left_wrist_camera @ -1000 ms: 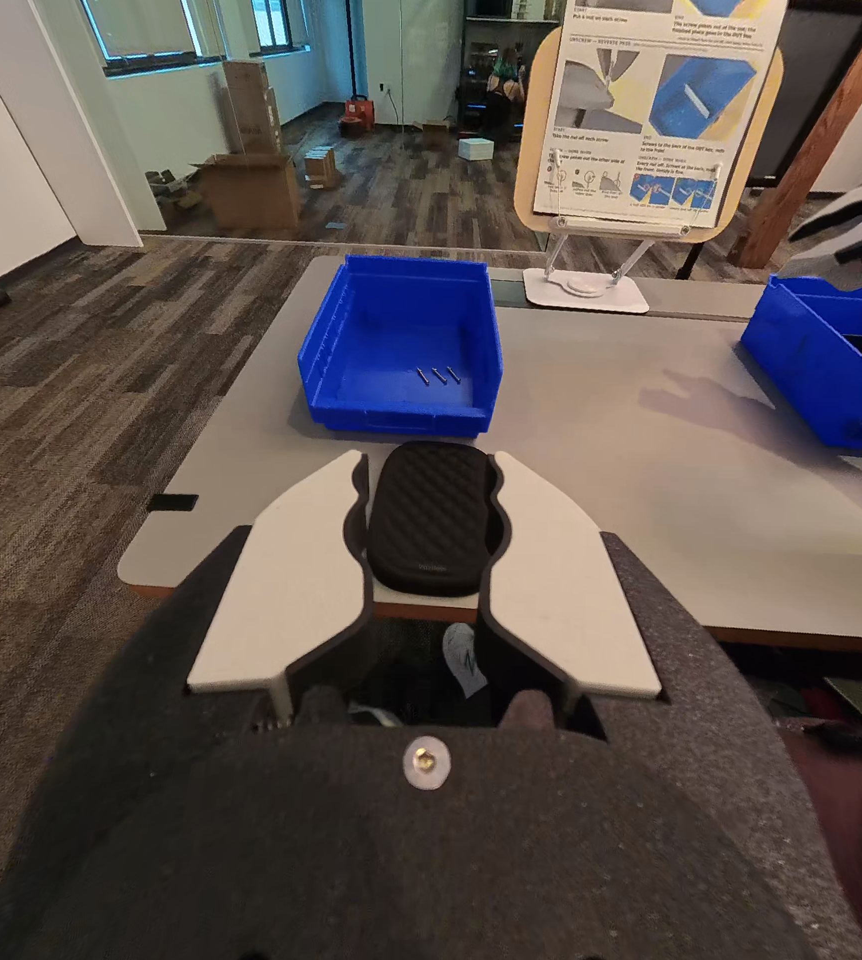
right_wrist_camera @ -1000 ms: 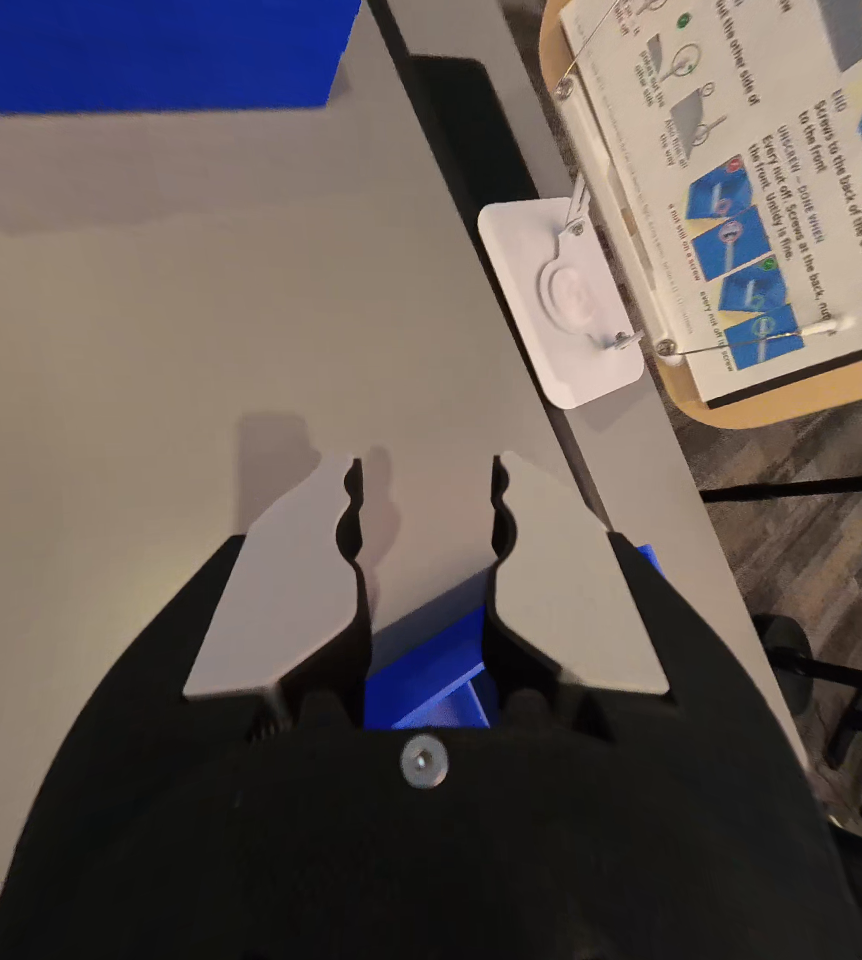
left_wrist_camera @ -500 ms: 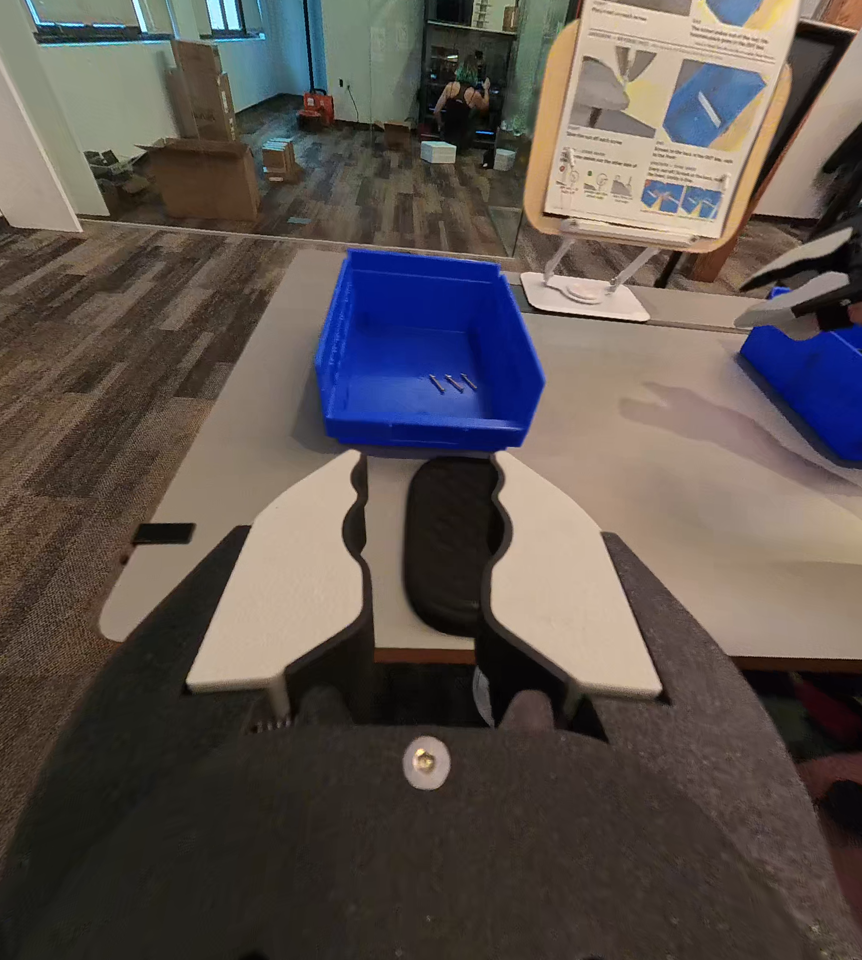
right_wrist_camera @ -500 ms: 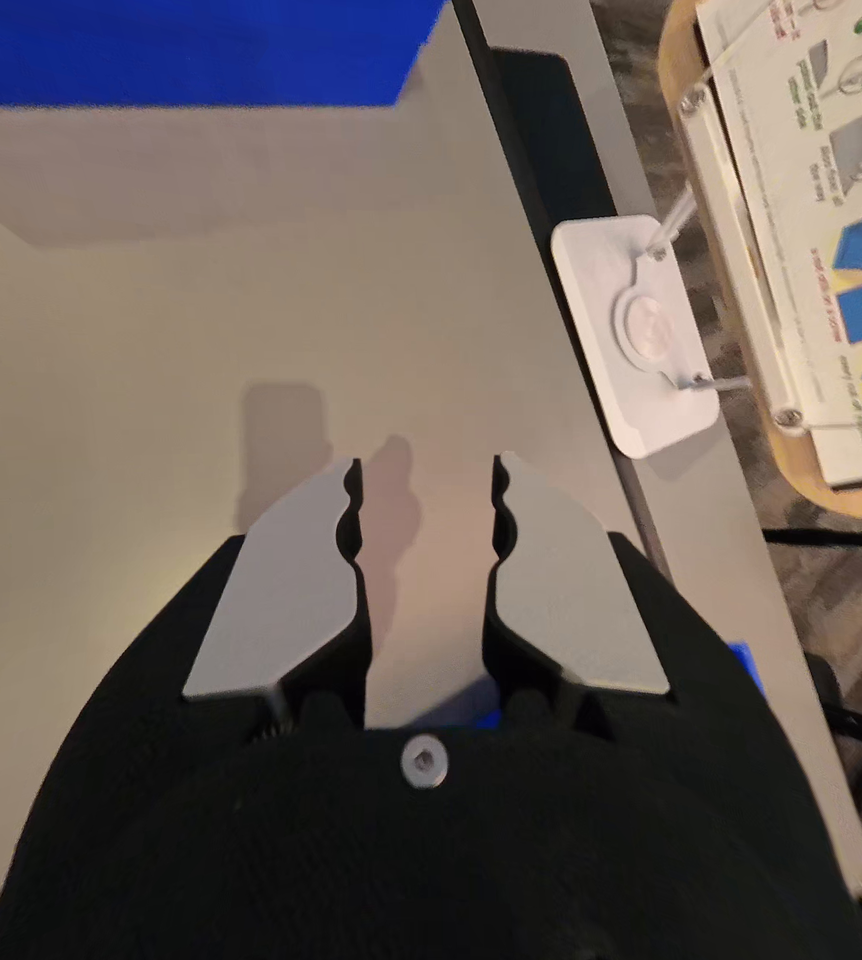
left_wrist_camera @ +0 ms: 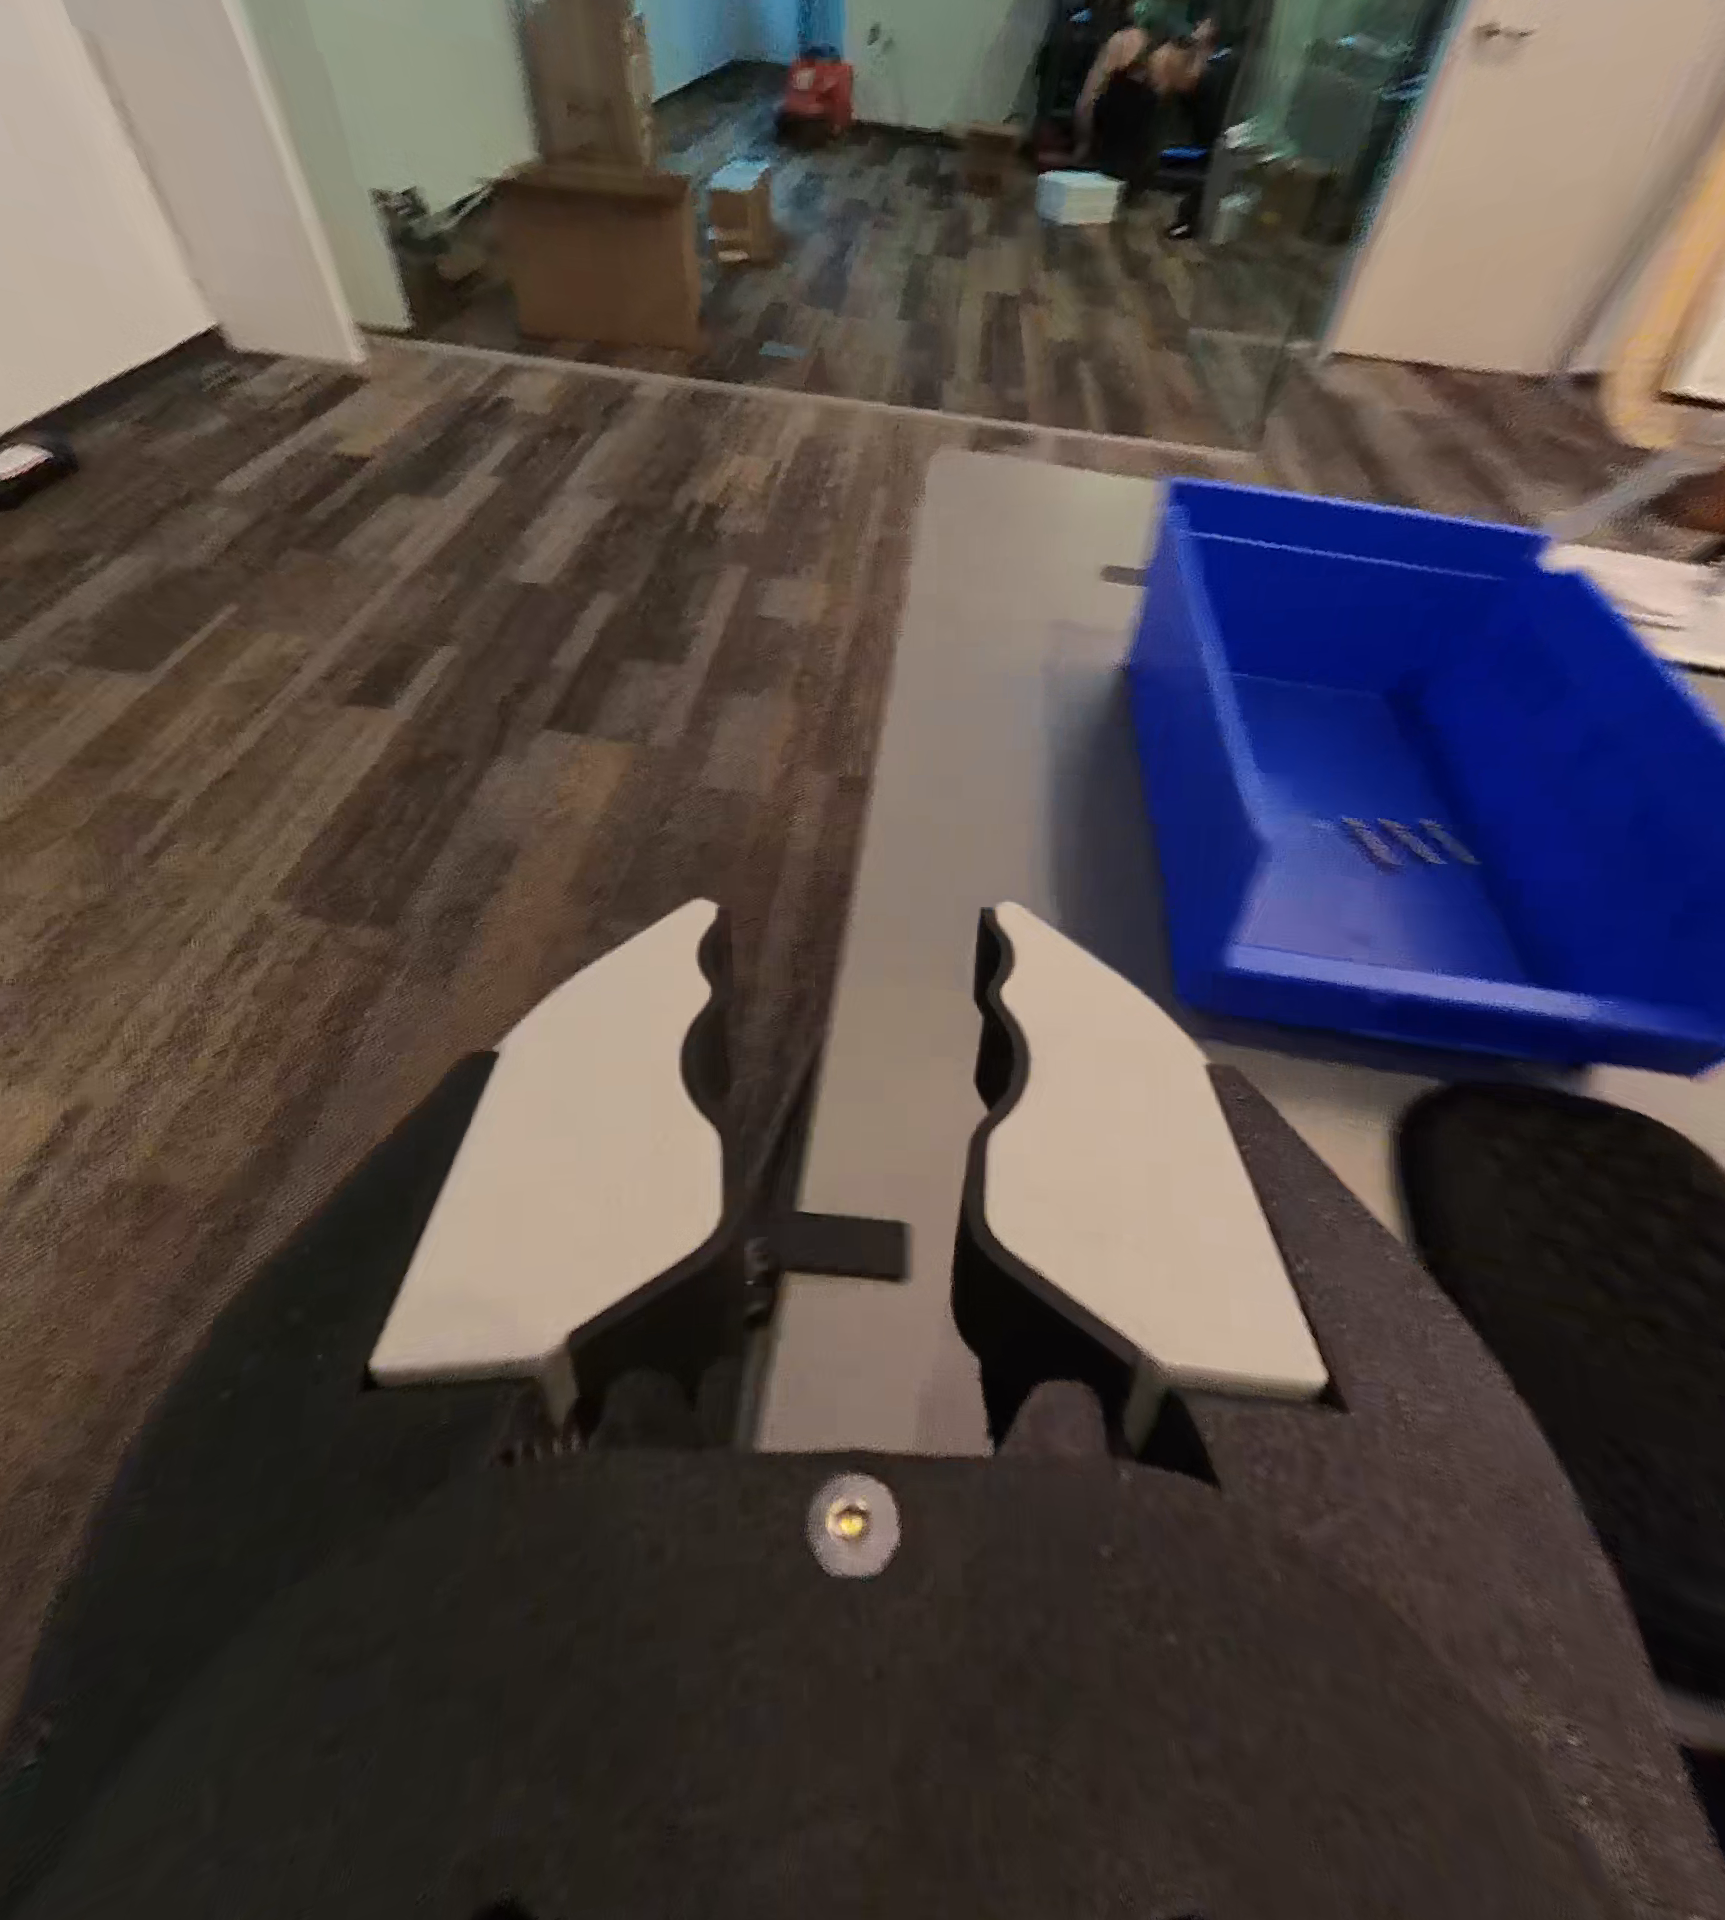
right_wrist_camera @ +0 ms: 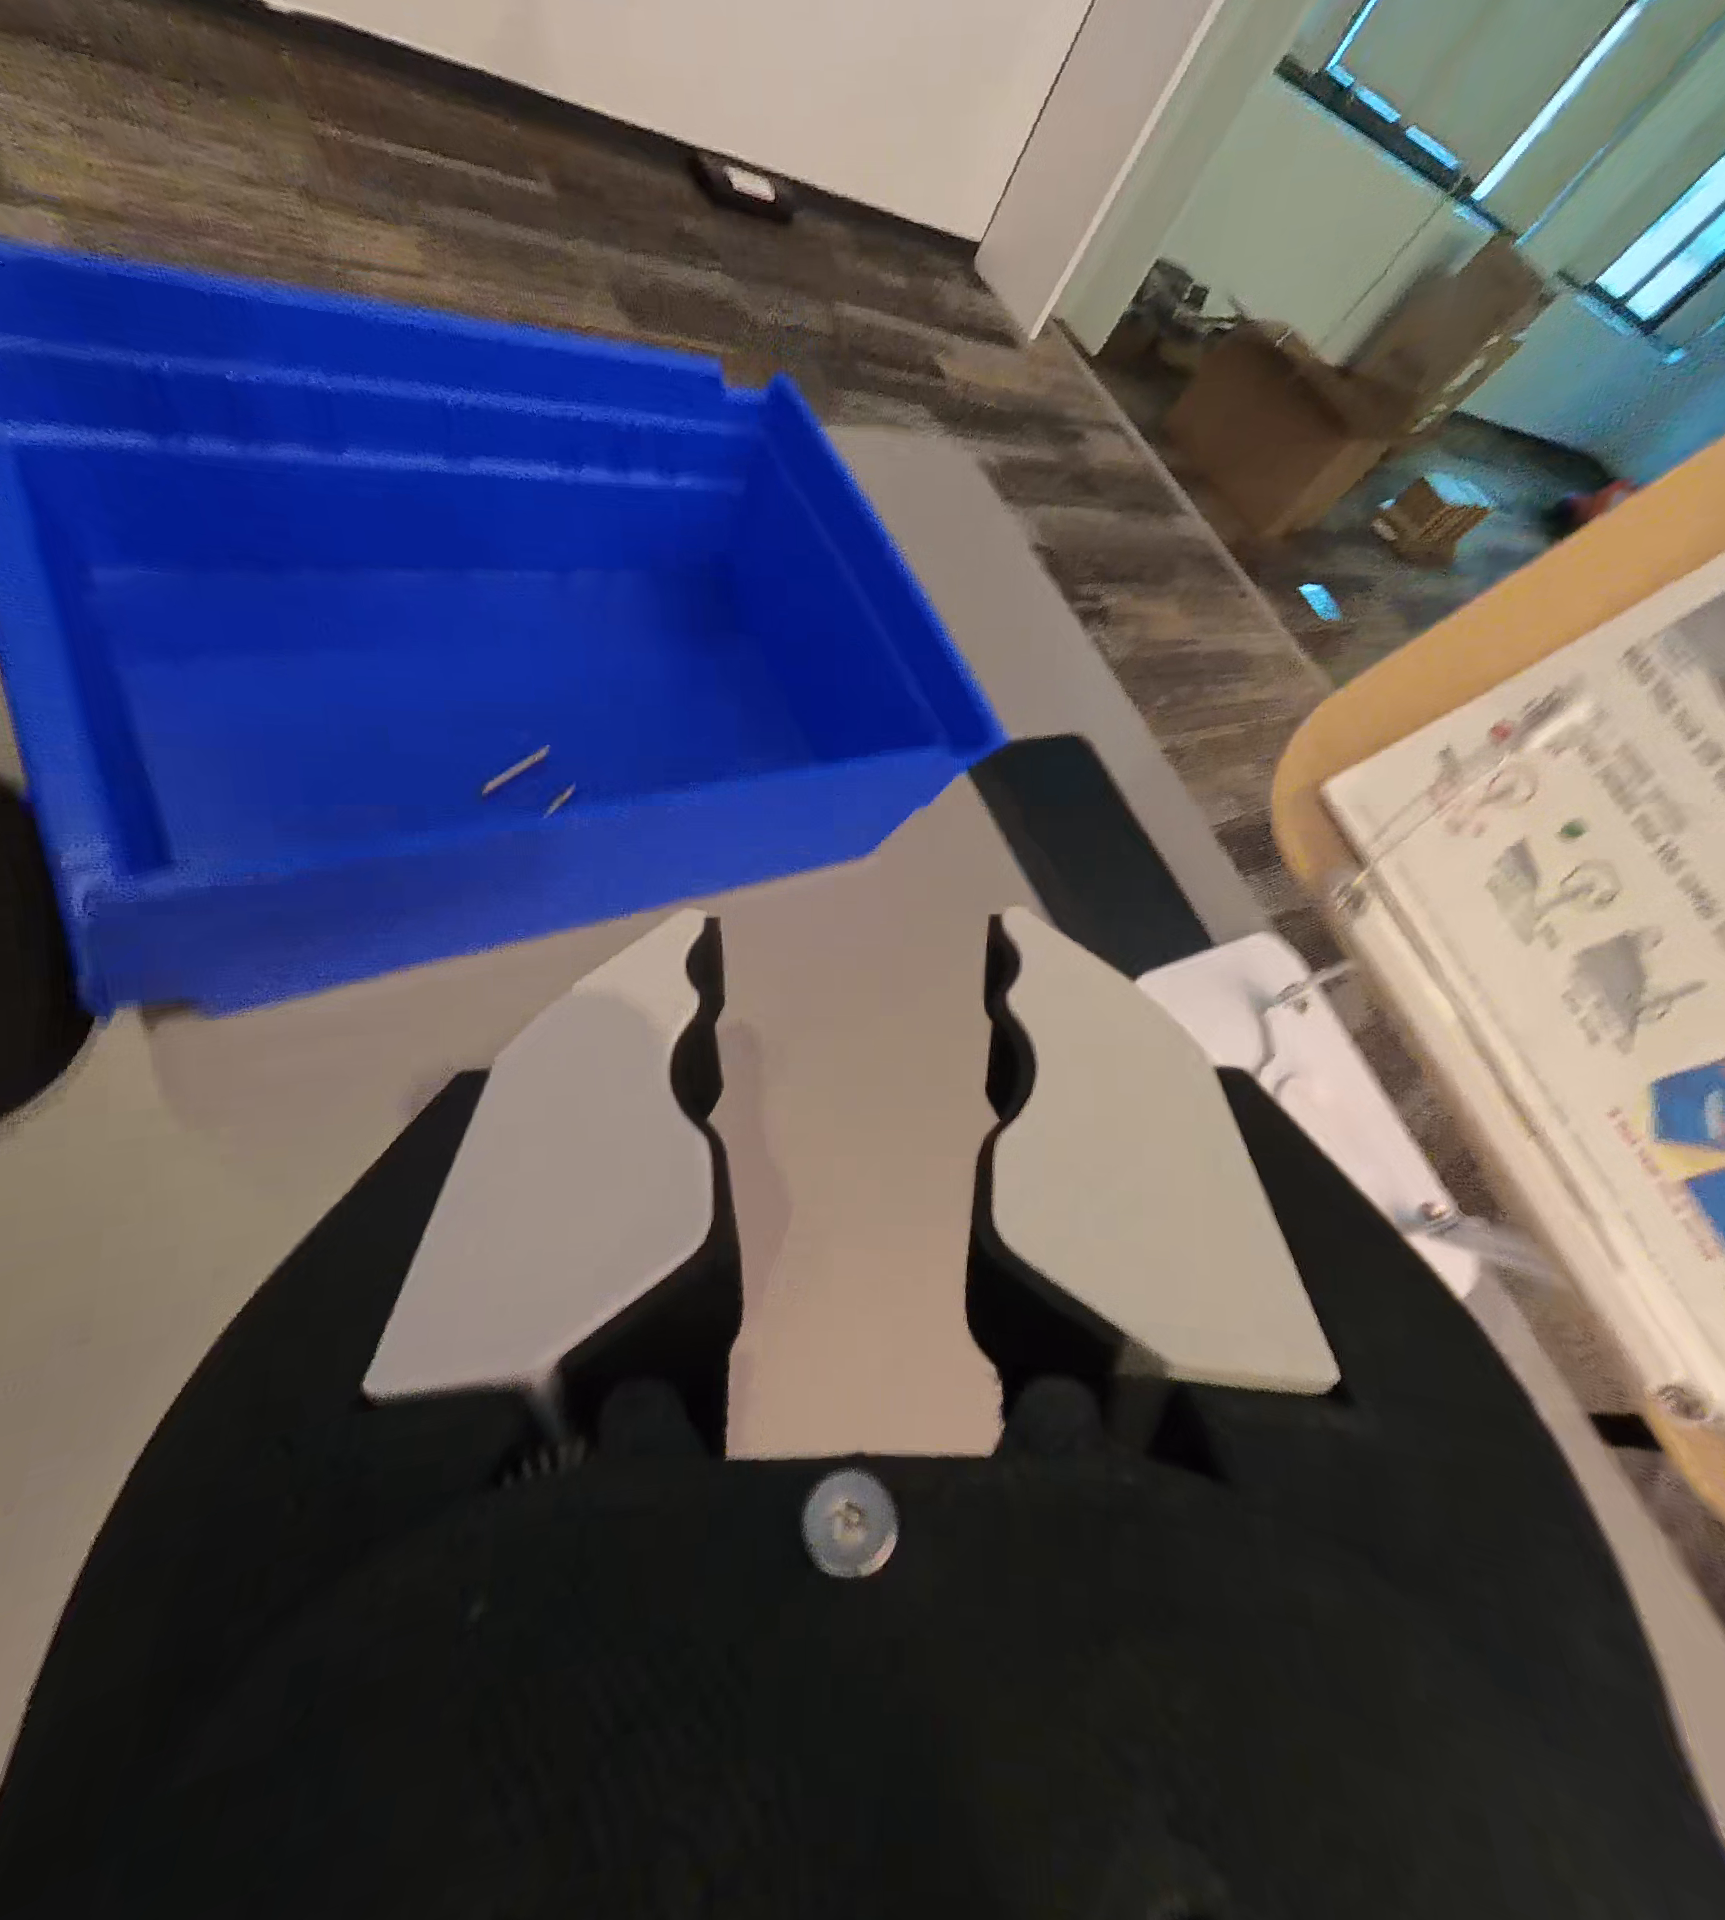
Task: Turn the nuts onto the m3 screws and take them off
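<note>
Plainly nothing is in hand yet, so this reads as the approach before a first pick; in the left wrist view the left gripper hangs over the near edge of the grey table with its pale fingers spread and empty, while the open blue plastic bin sits ahead to the right, a few thin metal screws lying on its floor, and a black textured pad lies just before it; blur smears the screws, so their count is unsure; in the right wrist view the right gripper likewise has its fingers apart and bare, just short of the bin's front wall, with a printed instruction sheet on a wooden stand to the right; the next move likely calls for reaching into the bin and pinching one screw; no nuts can be made out in either view.
</note>
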A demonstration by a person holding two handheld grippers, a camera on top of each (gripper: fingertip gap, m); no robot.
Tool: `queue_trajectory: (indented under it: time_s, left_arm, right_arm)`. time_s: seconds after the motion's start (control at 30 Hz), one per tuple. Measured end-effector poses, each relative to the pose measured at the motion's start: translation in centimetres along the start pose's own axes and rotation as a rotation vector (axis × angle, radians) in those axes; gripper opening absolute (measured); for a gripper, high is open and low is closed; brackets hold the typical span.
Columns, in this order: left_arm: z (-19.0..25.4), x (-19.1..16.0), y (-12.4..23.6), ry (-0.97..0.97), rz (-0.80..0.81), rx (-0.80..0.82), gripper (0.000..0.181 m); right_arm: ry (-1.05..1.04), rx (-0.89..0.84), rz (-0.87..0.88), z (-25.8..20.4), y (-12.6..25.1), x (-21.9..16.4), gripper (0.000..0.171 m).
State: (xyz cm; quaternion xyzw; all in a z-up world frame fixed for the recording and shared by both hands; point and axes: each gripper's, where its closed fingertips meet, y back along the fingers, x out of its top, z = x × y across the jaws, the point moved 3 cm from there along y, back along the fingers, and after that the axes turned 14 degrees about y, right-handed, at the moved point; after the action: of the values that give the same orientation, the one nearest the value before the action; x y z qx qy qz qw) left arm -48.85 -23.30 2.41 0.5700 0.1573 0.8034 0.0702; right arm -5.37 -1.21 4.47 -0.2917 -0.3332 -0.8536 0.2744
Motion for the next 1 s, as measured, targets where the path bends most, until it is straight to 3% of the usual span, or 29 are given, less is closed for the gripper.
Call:
queue_trajectory:
  time_s: [0.2, 0.43, 0.7, 0.9, 1.0]
  left_arm:
    - [-5.7, 3.6, -1.2, -0.085, -0.079, 0.441, 0.051]
    - [-4.7, 8.2, 0.7, -0.103, -0.174, 0.52, 0.054]
    - [-1.4, 14.7, 6.7, -0.098, -0.22, 0.597, 0.055]
    - [0.3, 20.4, 14.0, -0.101, -0.162, 0.684, 0.057]
    - [-0.1, 23.3, 18.0, -0.087, -0.123, 0.634, 0.057]
  right_arm:
    - [0.088, -0.001, 0.029, 3.4, -3.4, 8.4, 0.058]
    - [0.048, 0.118, 0.03, 3.3, -4.3, 14.4, 0.058]
    - [0.053, 0.201, -0.018, 5.6, -4.3, 19.5, 0.06]
    - [0.048, 0.27, 0.027, 6.1, -4.5, 25.3, 0.061]
    - [0.077, 0.287, 0.038, 4.9, -3.4, 29.1, 0.061]
